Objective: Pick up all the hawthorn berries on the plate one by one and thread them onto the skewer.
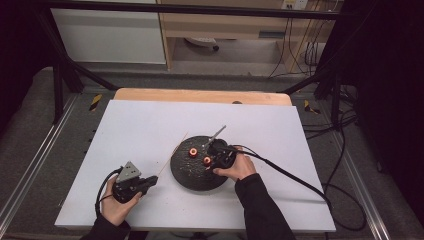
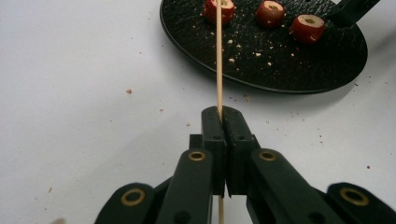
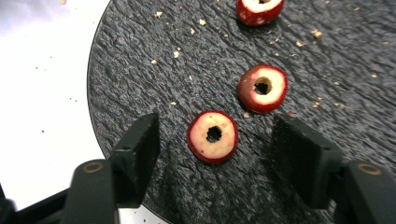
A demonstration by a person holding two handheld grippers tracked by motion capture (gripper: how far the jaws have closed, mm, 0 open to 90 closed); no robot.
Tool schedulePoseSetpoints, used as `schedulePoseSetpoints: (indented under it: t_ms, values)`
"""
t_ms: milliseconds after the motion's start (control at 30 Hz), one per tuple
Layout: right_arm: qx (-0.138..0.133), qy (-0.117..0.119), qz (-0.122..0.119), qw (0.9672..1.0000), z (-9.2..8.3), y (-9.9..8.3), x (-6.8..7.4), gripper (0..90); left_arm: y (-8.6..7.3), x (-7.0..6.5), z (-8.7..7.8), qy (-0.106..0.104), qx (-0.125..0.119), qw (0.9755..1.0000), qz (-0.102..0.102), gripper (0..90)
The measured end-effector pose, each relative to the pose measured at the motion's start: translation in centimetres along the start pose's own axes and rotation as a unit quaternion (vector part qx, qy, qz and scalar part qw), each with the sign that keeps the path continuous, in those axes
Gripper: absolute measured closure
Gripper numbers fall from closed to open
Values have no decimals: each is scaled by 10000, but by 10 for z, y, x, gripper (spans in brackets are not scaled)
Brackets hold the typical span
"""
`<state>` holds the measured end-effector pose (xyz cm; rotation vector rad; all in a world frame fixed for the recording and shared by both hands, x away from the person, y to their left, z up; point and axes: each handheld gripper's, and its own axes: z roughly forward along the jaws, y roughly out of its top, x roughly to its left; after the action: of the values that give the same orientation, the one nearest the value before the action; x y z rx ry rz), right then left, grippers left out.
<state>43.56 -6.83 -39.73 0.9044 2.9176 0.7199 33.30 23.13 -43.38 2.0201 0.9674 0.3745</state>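
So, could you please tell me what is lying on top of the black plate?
Three cored red fruit pieces and pale crumbs lie on the black plate. The right gripper hides part of its surface in the high view.

Left tool (image 2: 222,116) clamped, right tool (image 3: 215,144) agape

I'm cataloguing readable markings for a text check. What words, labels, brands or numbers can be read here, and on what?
None: no readable text on the black plate, the cored red fruit pieces, the wooden skewer, the white table or either gripper.
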Motion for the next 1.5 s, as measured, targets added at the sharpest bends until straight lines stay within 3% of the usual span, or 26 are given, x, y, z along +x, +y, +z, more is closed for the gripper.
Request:
schedulePoseSetpoints:
  t_ms: [400, 800, 1200, 1500]
  values:
    - [360, 196, -25, 9992, 11, 3, -6, 502, 0, 0, 0, -25, 24, 10000, -3, 885]
    - [438, 237, -80, 9987, 15, 4, -10, 544, 0, 0, 1, -35, 50, 10000, 2, 885]
    - [348, 237, -127, 9990, 14, 4, -9, 599, 0, -1, 1, -44, 61, 10000, 15, 885]
    - [-78, 138, 30, 9999, -5, 2, -6, 601, 0, -2, 1, -40, 21, 10000, 23, 885]
